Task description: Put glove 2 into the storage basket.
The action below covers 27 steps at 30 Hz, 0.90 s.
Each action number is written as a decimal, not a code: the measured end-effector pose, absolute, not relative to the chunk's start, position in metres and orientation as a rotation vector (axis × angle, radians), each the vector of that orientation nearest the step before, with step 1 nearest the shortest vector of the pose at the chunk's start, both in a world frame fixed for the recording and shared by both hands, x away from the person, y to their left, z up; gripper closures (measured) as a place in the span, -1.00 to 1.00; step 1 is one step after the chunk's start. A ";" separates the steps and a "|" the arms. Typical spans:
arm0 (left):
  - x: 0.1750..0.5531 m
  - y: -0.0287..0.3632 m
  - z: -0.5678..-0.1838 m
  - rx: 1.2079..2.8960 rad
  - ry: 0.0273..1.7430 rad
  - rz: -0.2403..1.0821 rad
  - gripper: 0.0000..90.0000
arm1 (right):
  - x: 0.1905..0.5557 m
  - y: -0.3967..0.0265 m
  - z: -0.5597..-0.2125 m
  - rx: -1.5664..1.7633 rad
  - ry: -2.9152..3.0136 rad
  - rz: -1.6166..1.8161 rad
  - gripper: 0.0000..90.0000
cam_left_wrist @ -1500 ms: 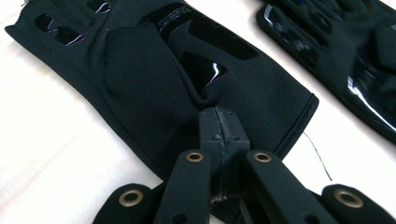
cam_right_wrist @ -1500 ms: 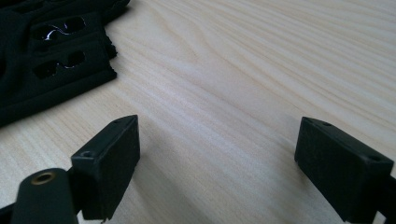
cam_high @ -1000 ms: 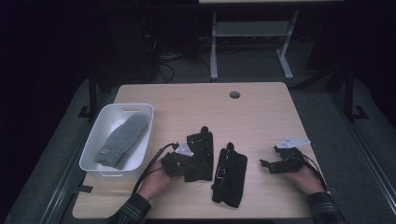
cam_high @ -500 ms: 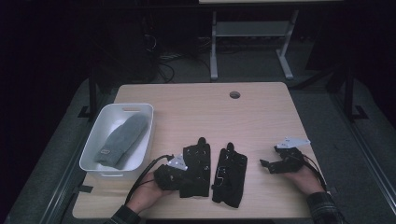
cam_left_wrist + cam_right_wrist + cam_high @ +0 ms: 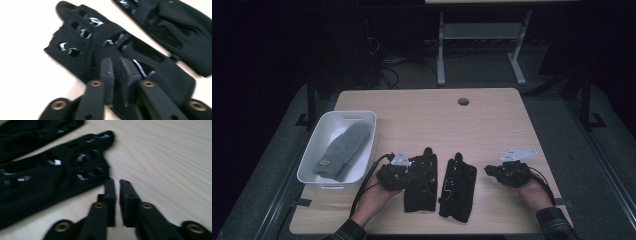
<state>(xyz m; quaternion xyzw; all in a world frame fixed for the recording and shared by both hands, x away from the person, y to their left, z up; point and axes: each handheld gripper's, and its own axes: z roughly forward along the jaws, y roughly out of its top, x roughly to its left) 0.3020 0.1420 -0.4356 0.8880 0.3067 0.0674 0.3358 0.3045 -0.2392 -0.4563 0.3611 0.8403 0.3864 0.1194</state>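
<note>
**Two black gloves on the bench, one gripper at each: which glove lies to which gripper**

My left gripper [image 5: 408, 170] sits on the left glove [image 5: 421, 182], which lies directly under and ahead of its tips; in the left gripper view the jaws have just been opening and stand a slit apart, with a raised ridge of that glove's cloth [image 5: 82, 37] at their tips; I judge that the pads no longer press on it.

My right gripper [image 5: 488, 170] is closed on nothing; in the right gripper view its jaws [image 5: 117, 182] meet over bare bench [image 5: 162, 157], and the right glove [image 5: 50, 177] lies ahead and to the left of them, its nearest edge just beside the left jaw tip; whether it touches I cannot tell.

In the high view the right glove [image 5: 457, 187] lies between my two grippers, just beside the left glove and apart from it; its long axis runs away from me, fingers far and cuff near, so it lies crosswise to the line of my right gripper's jaws.

The right gripper is the nearer to this glove, since the left glove lies between the left gripper and it; the coming move, as I judge it, turns on this: the right jaws must open and travel sideways toward the glove's edge before any grasp.

Beyond my left gripper, on its far side from the gloves, a white bin [image 5: 337, 116] holds a grey mitten [image 5: 344, 150].
</note>
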 end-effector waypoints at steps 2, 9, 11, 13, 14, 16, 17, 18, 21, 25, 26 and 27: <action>0.303 0.143 -0.438 2.302 0.820 0.164 0.57 | 0.301 -0.230 -0.454 1.018 2.487 1.153 1.00; 0.308 0.146 -0.444 2.282 0.915 0.180 0.00 | 0.292 -0.201 -0.456 0.913 2.606 1.164 1.00; 0.311 0.146 -0.447 2.287 0.923 0.162 -0.03 | 0.291 -0.196 -0.458 0.889 2.628 1.152 1.00; 0.313 0.145 -0.451 2.305 0.913 0.149 -0.03 | 0.291 -0.193 -0.460 0.878 2.645 1.146 1.00; 0.314 0.144 -0.453 2.321 0.900 0.140 -0.03 | 0.291 -0.193 -0.461 0.876 2.654 1.142 1.00; 0.314 0.142 -0.455 2.335 0.878 0.138 -0.01 | 0.291 -0.192 -0.462 0.882 2.660 1.140 1.00; 0.315 0.141 -0.455 2.337 0.867 0.137 -0.01 | 0.291 -0.193 -0.462 0.874 2.663 1.136 1.00; 0.315 0.140 -0.456 2.334 0.861 0.130 0.00 | 0.292 -0.193 -0.463 0.875 2.662 1.134 1.00; 0.318 0.135 -0.456 2.344 0.836 0.122 0.01 | 0.292 -0.194 -0.464 0.889 2.666 1.123 1.00; 0.320 0.129 -0.456 2.358 0.806 0.118 0.01 | 0.292 -0.195 -0.464 0.892 2.666 1.125 1.00; 0.320 0.128 -0.456 2.357 0.802 0.115 0.02 | 0.293 -0.195 -0.464 0.888 2.666 1.124 1.00; 0.321 0.126 -0.457 2.355 0.800 0.120 0.02 | 0.293 -0.195 -0.464 0.891 2.667 1.124 1.00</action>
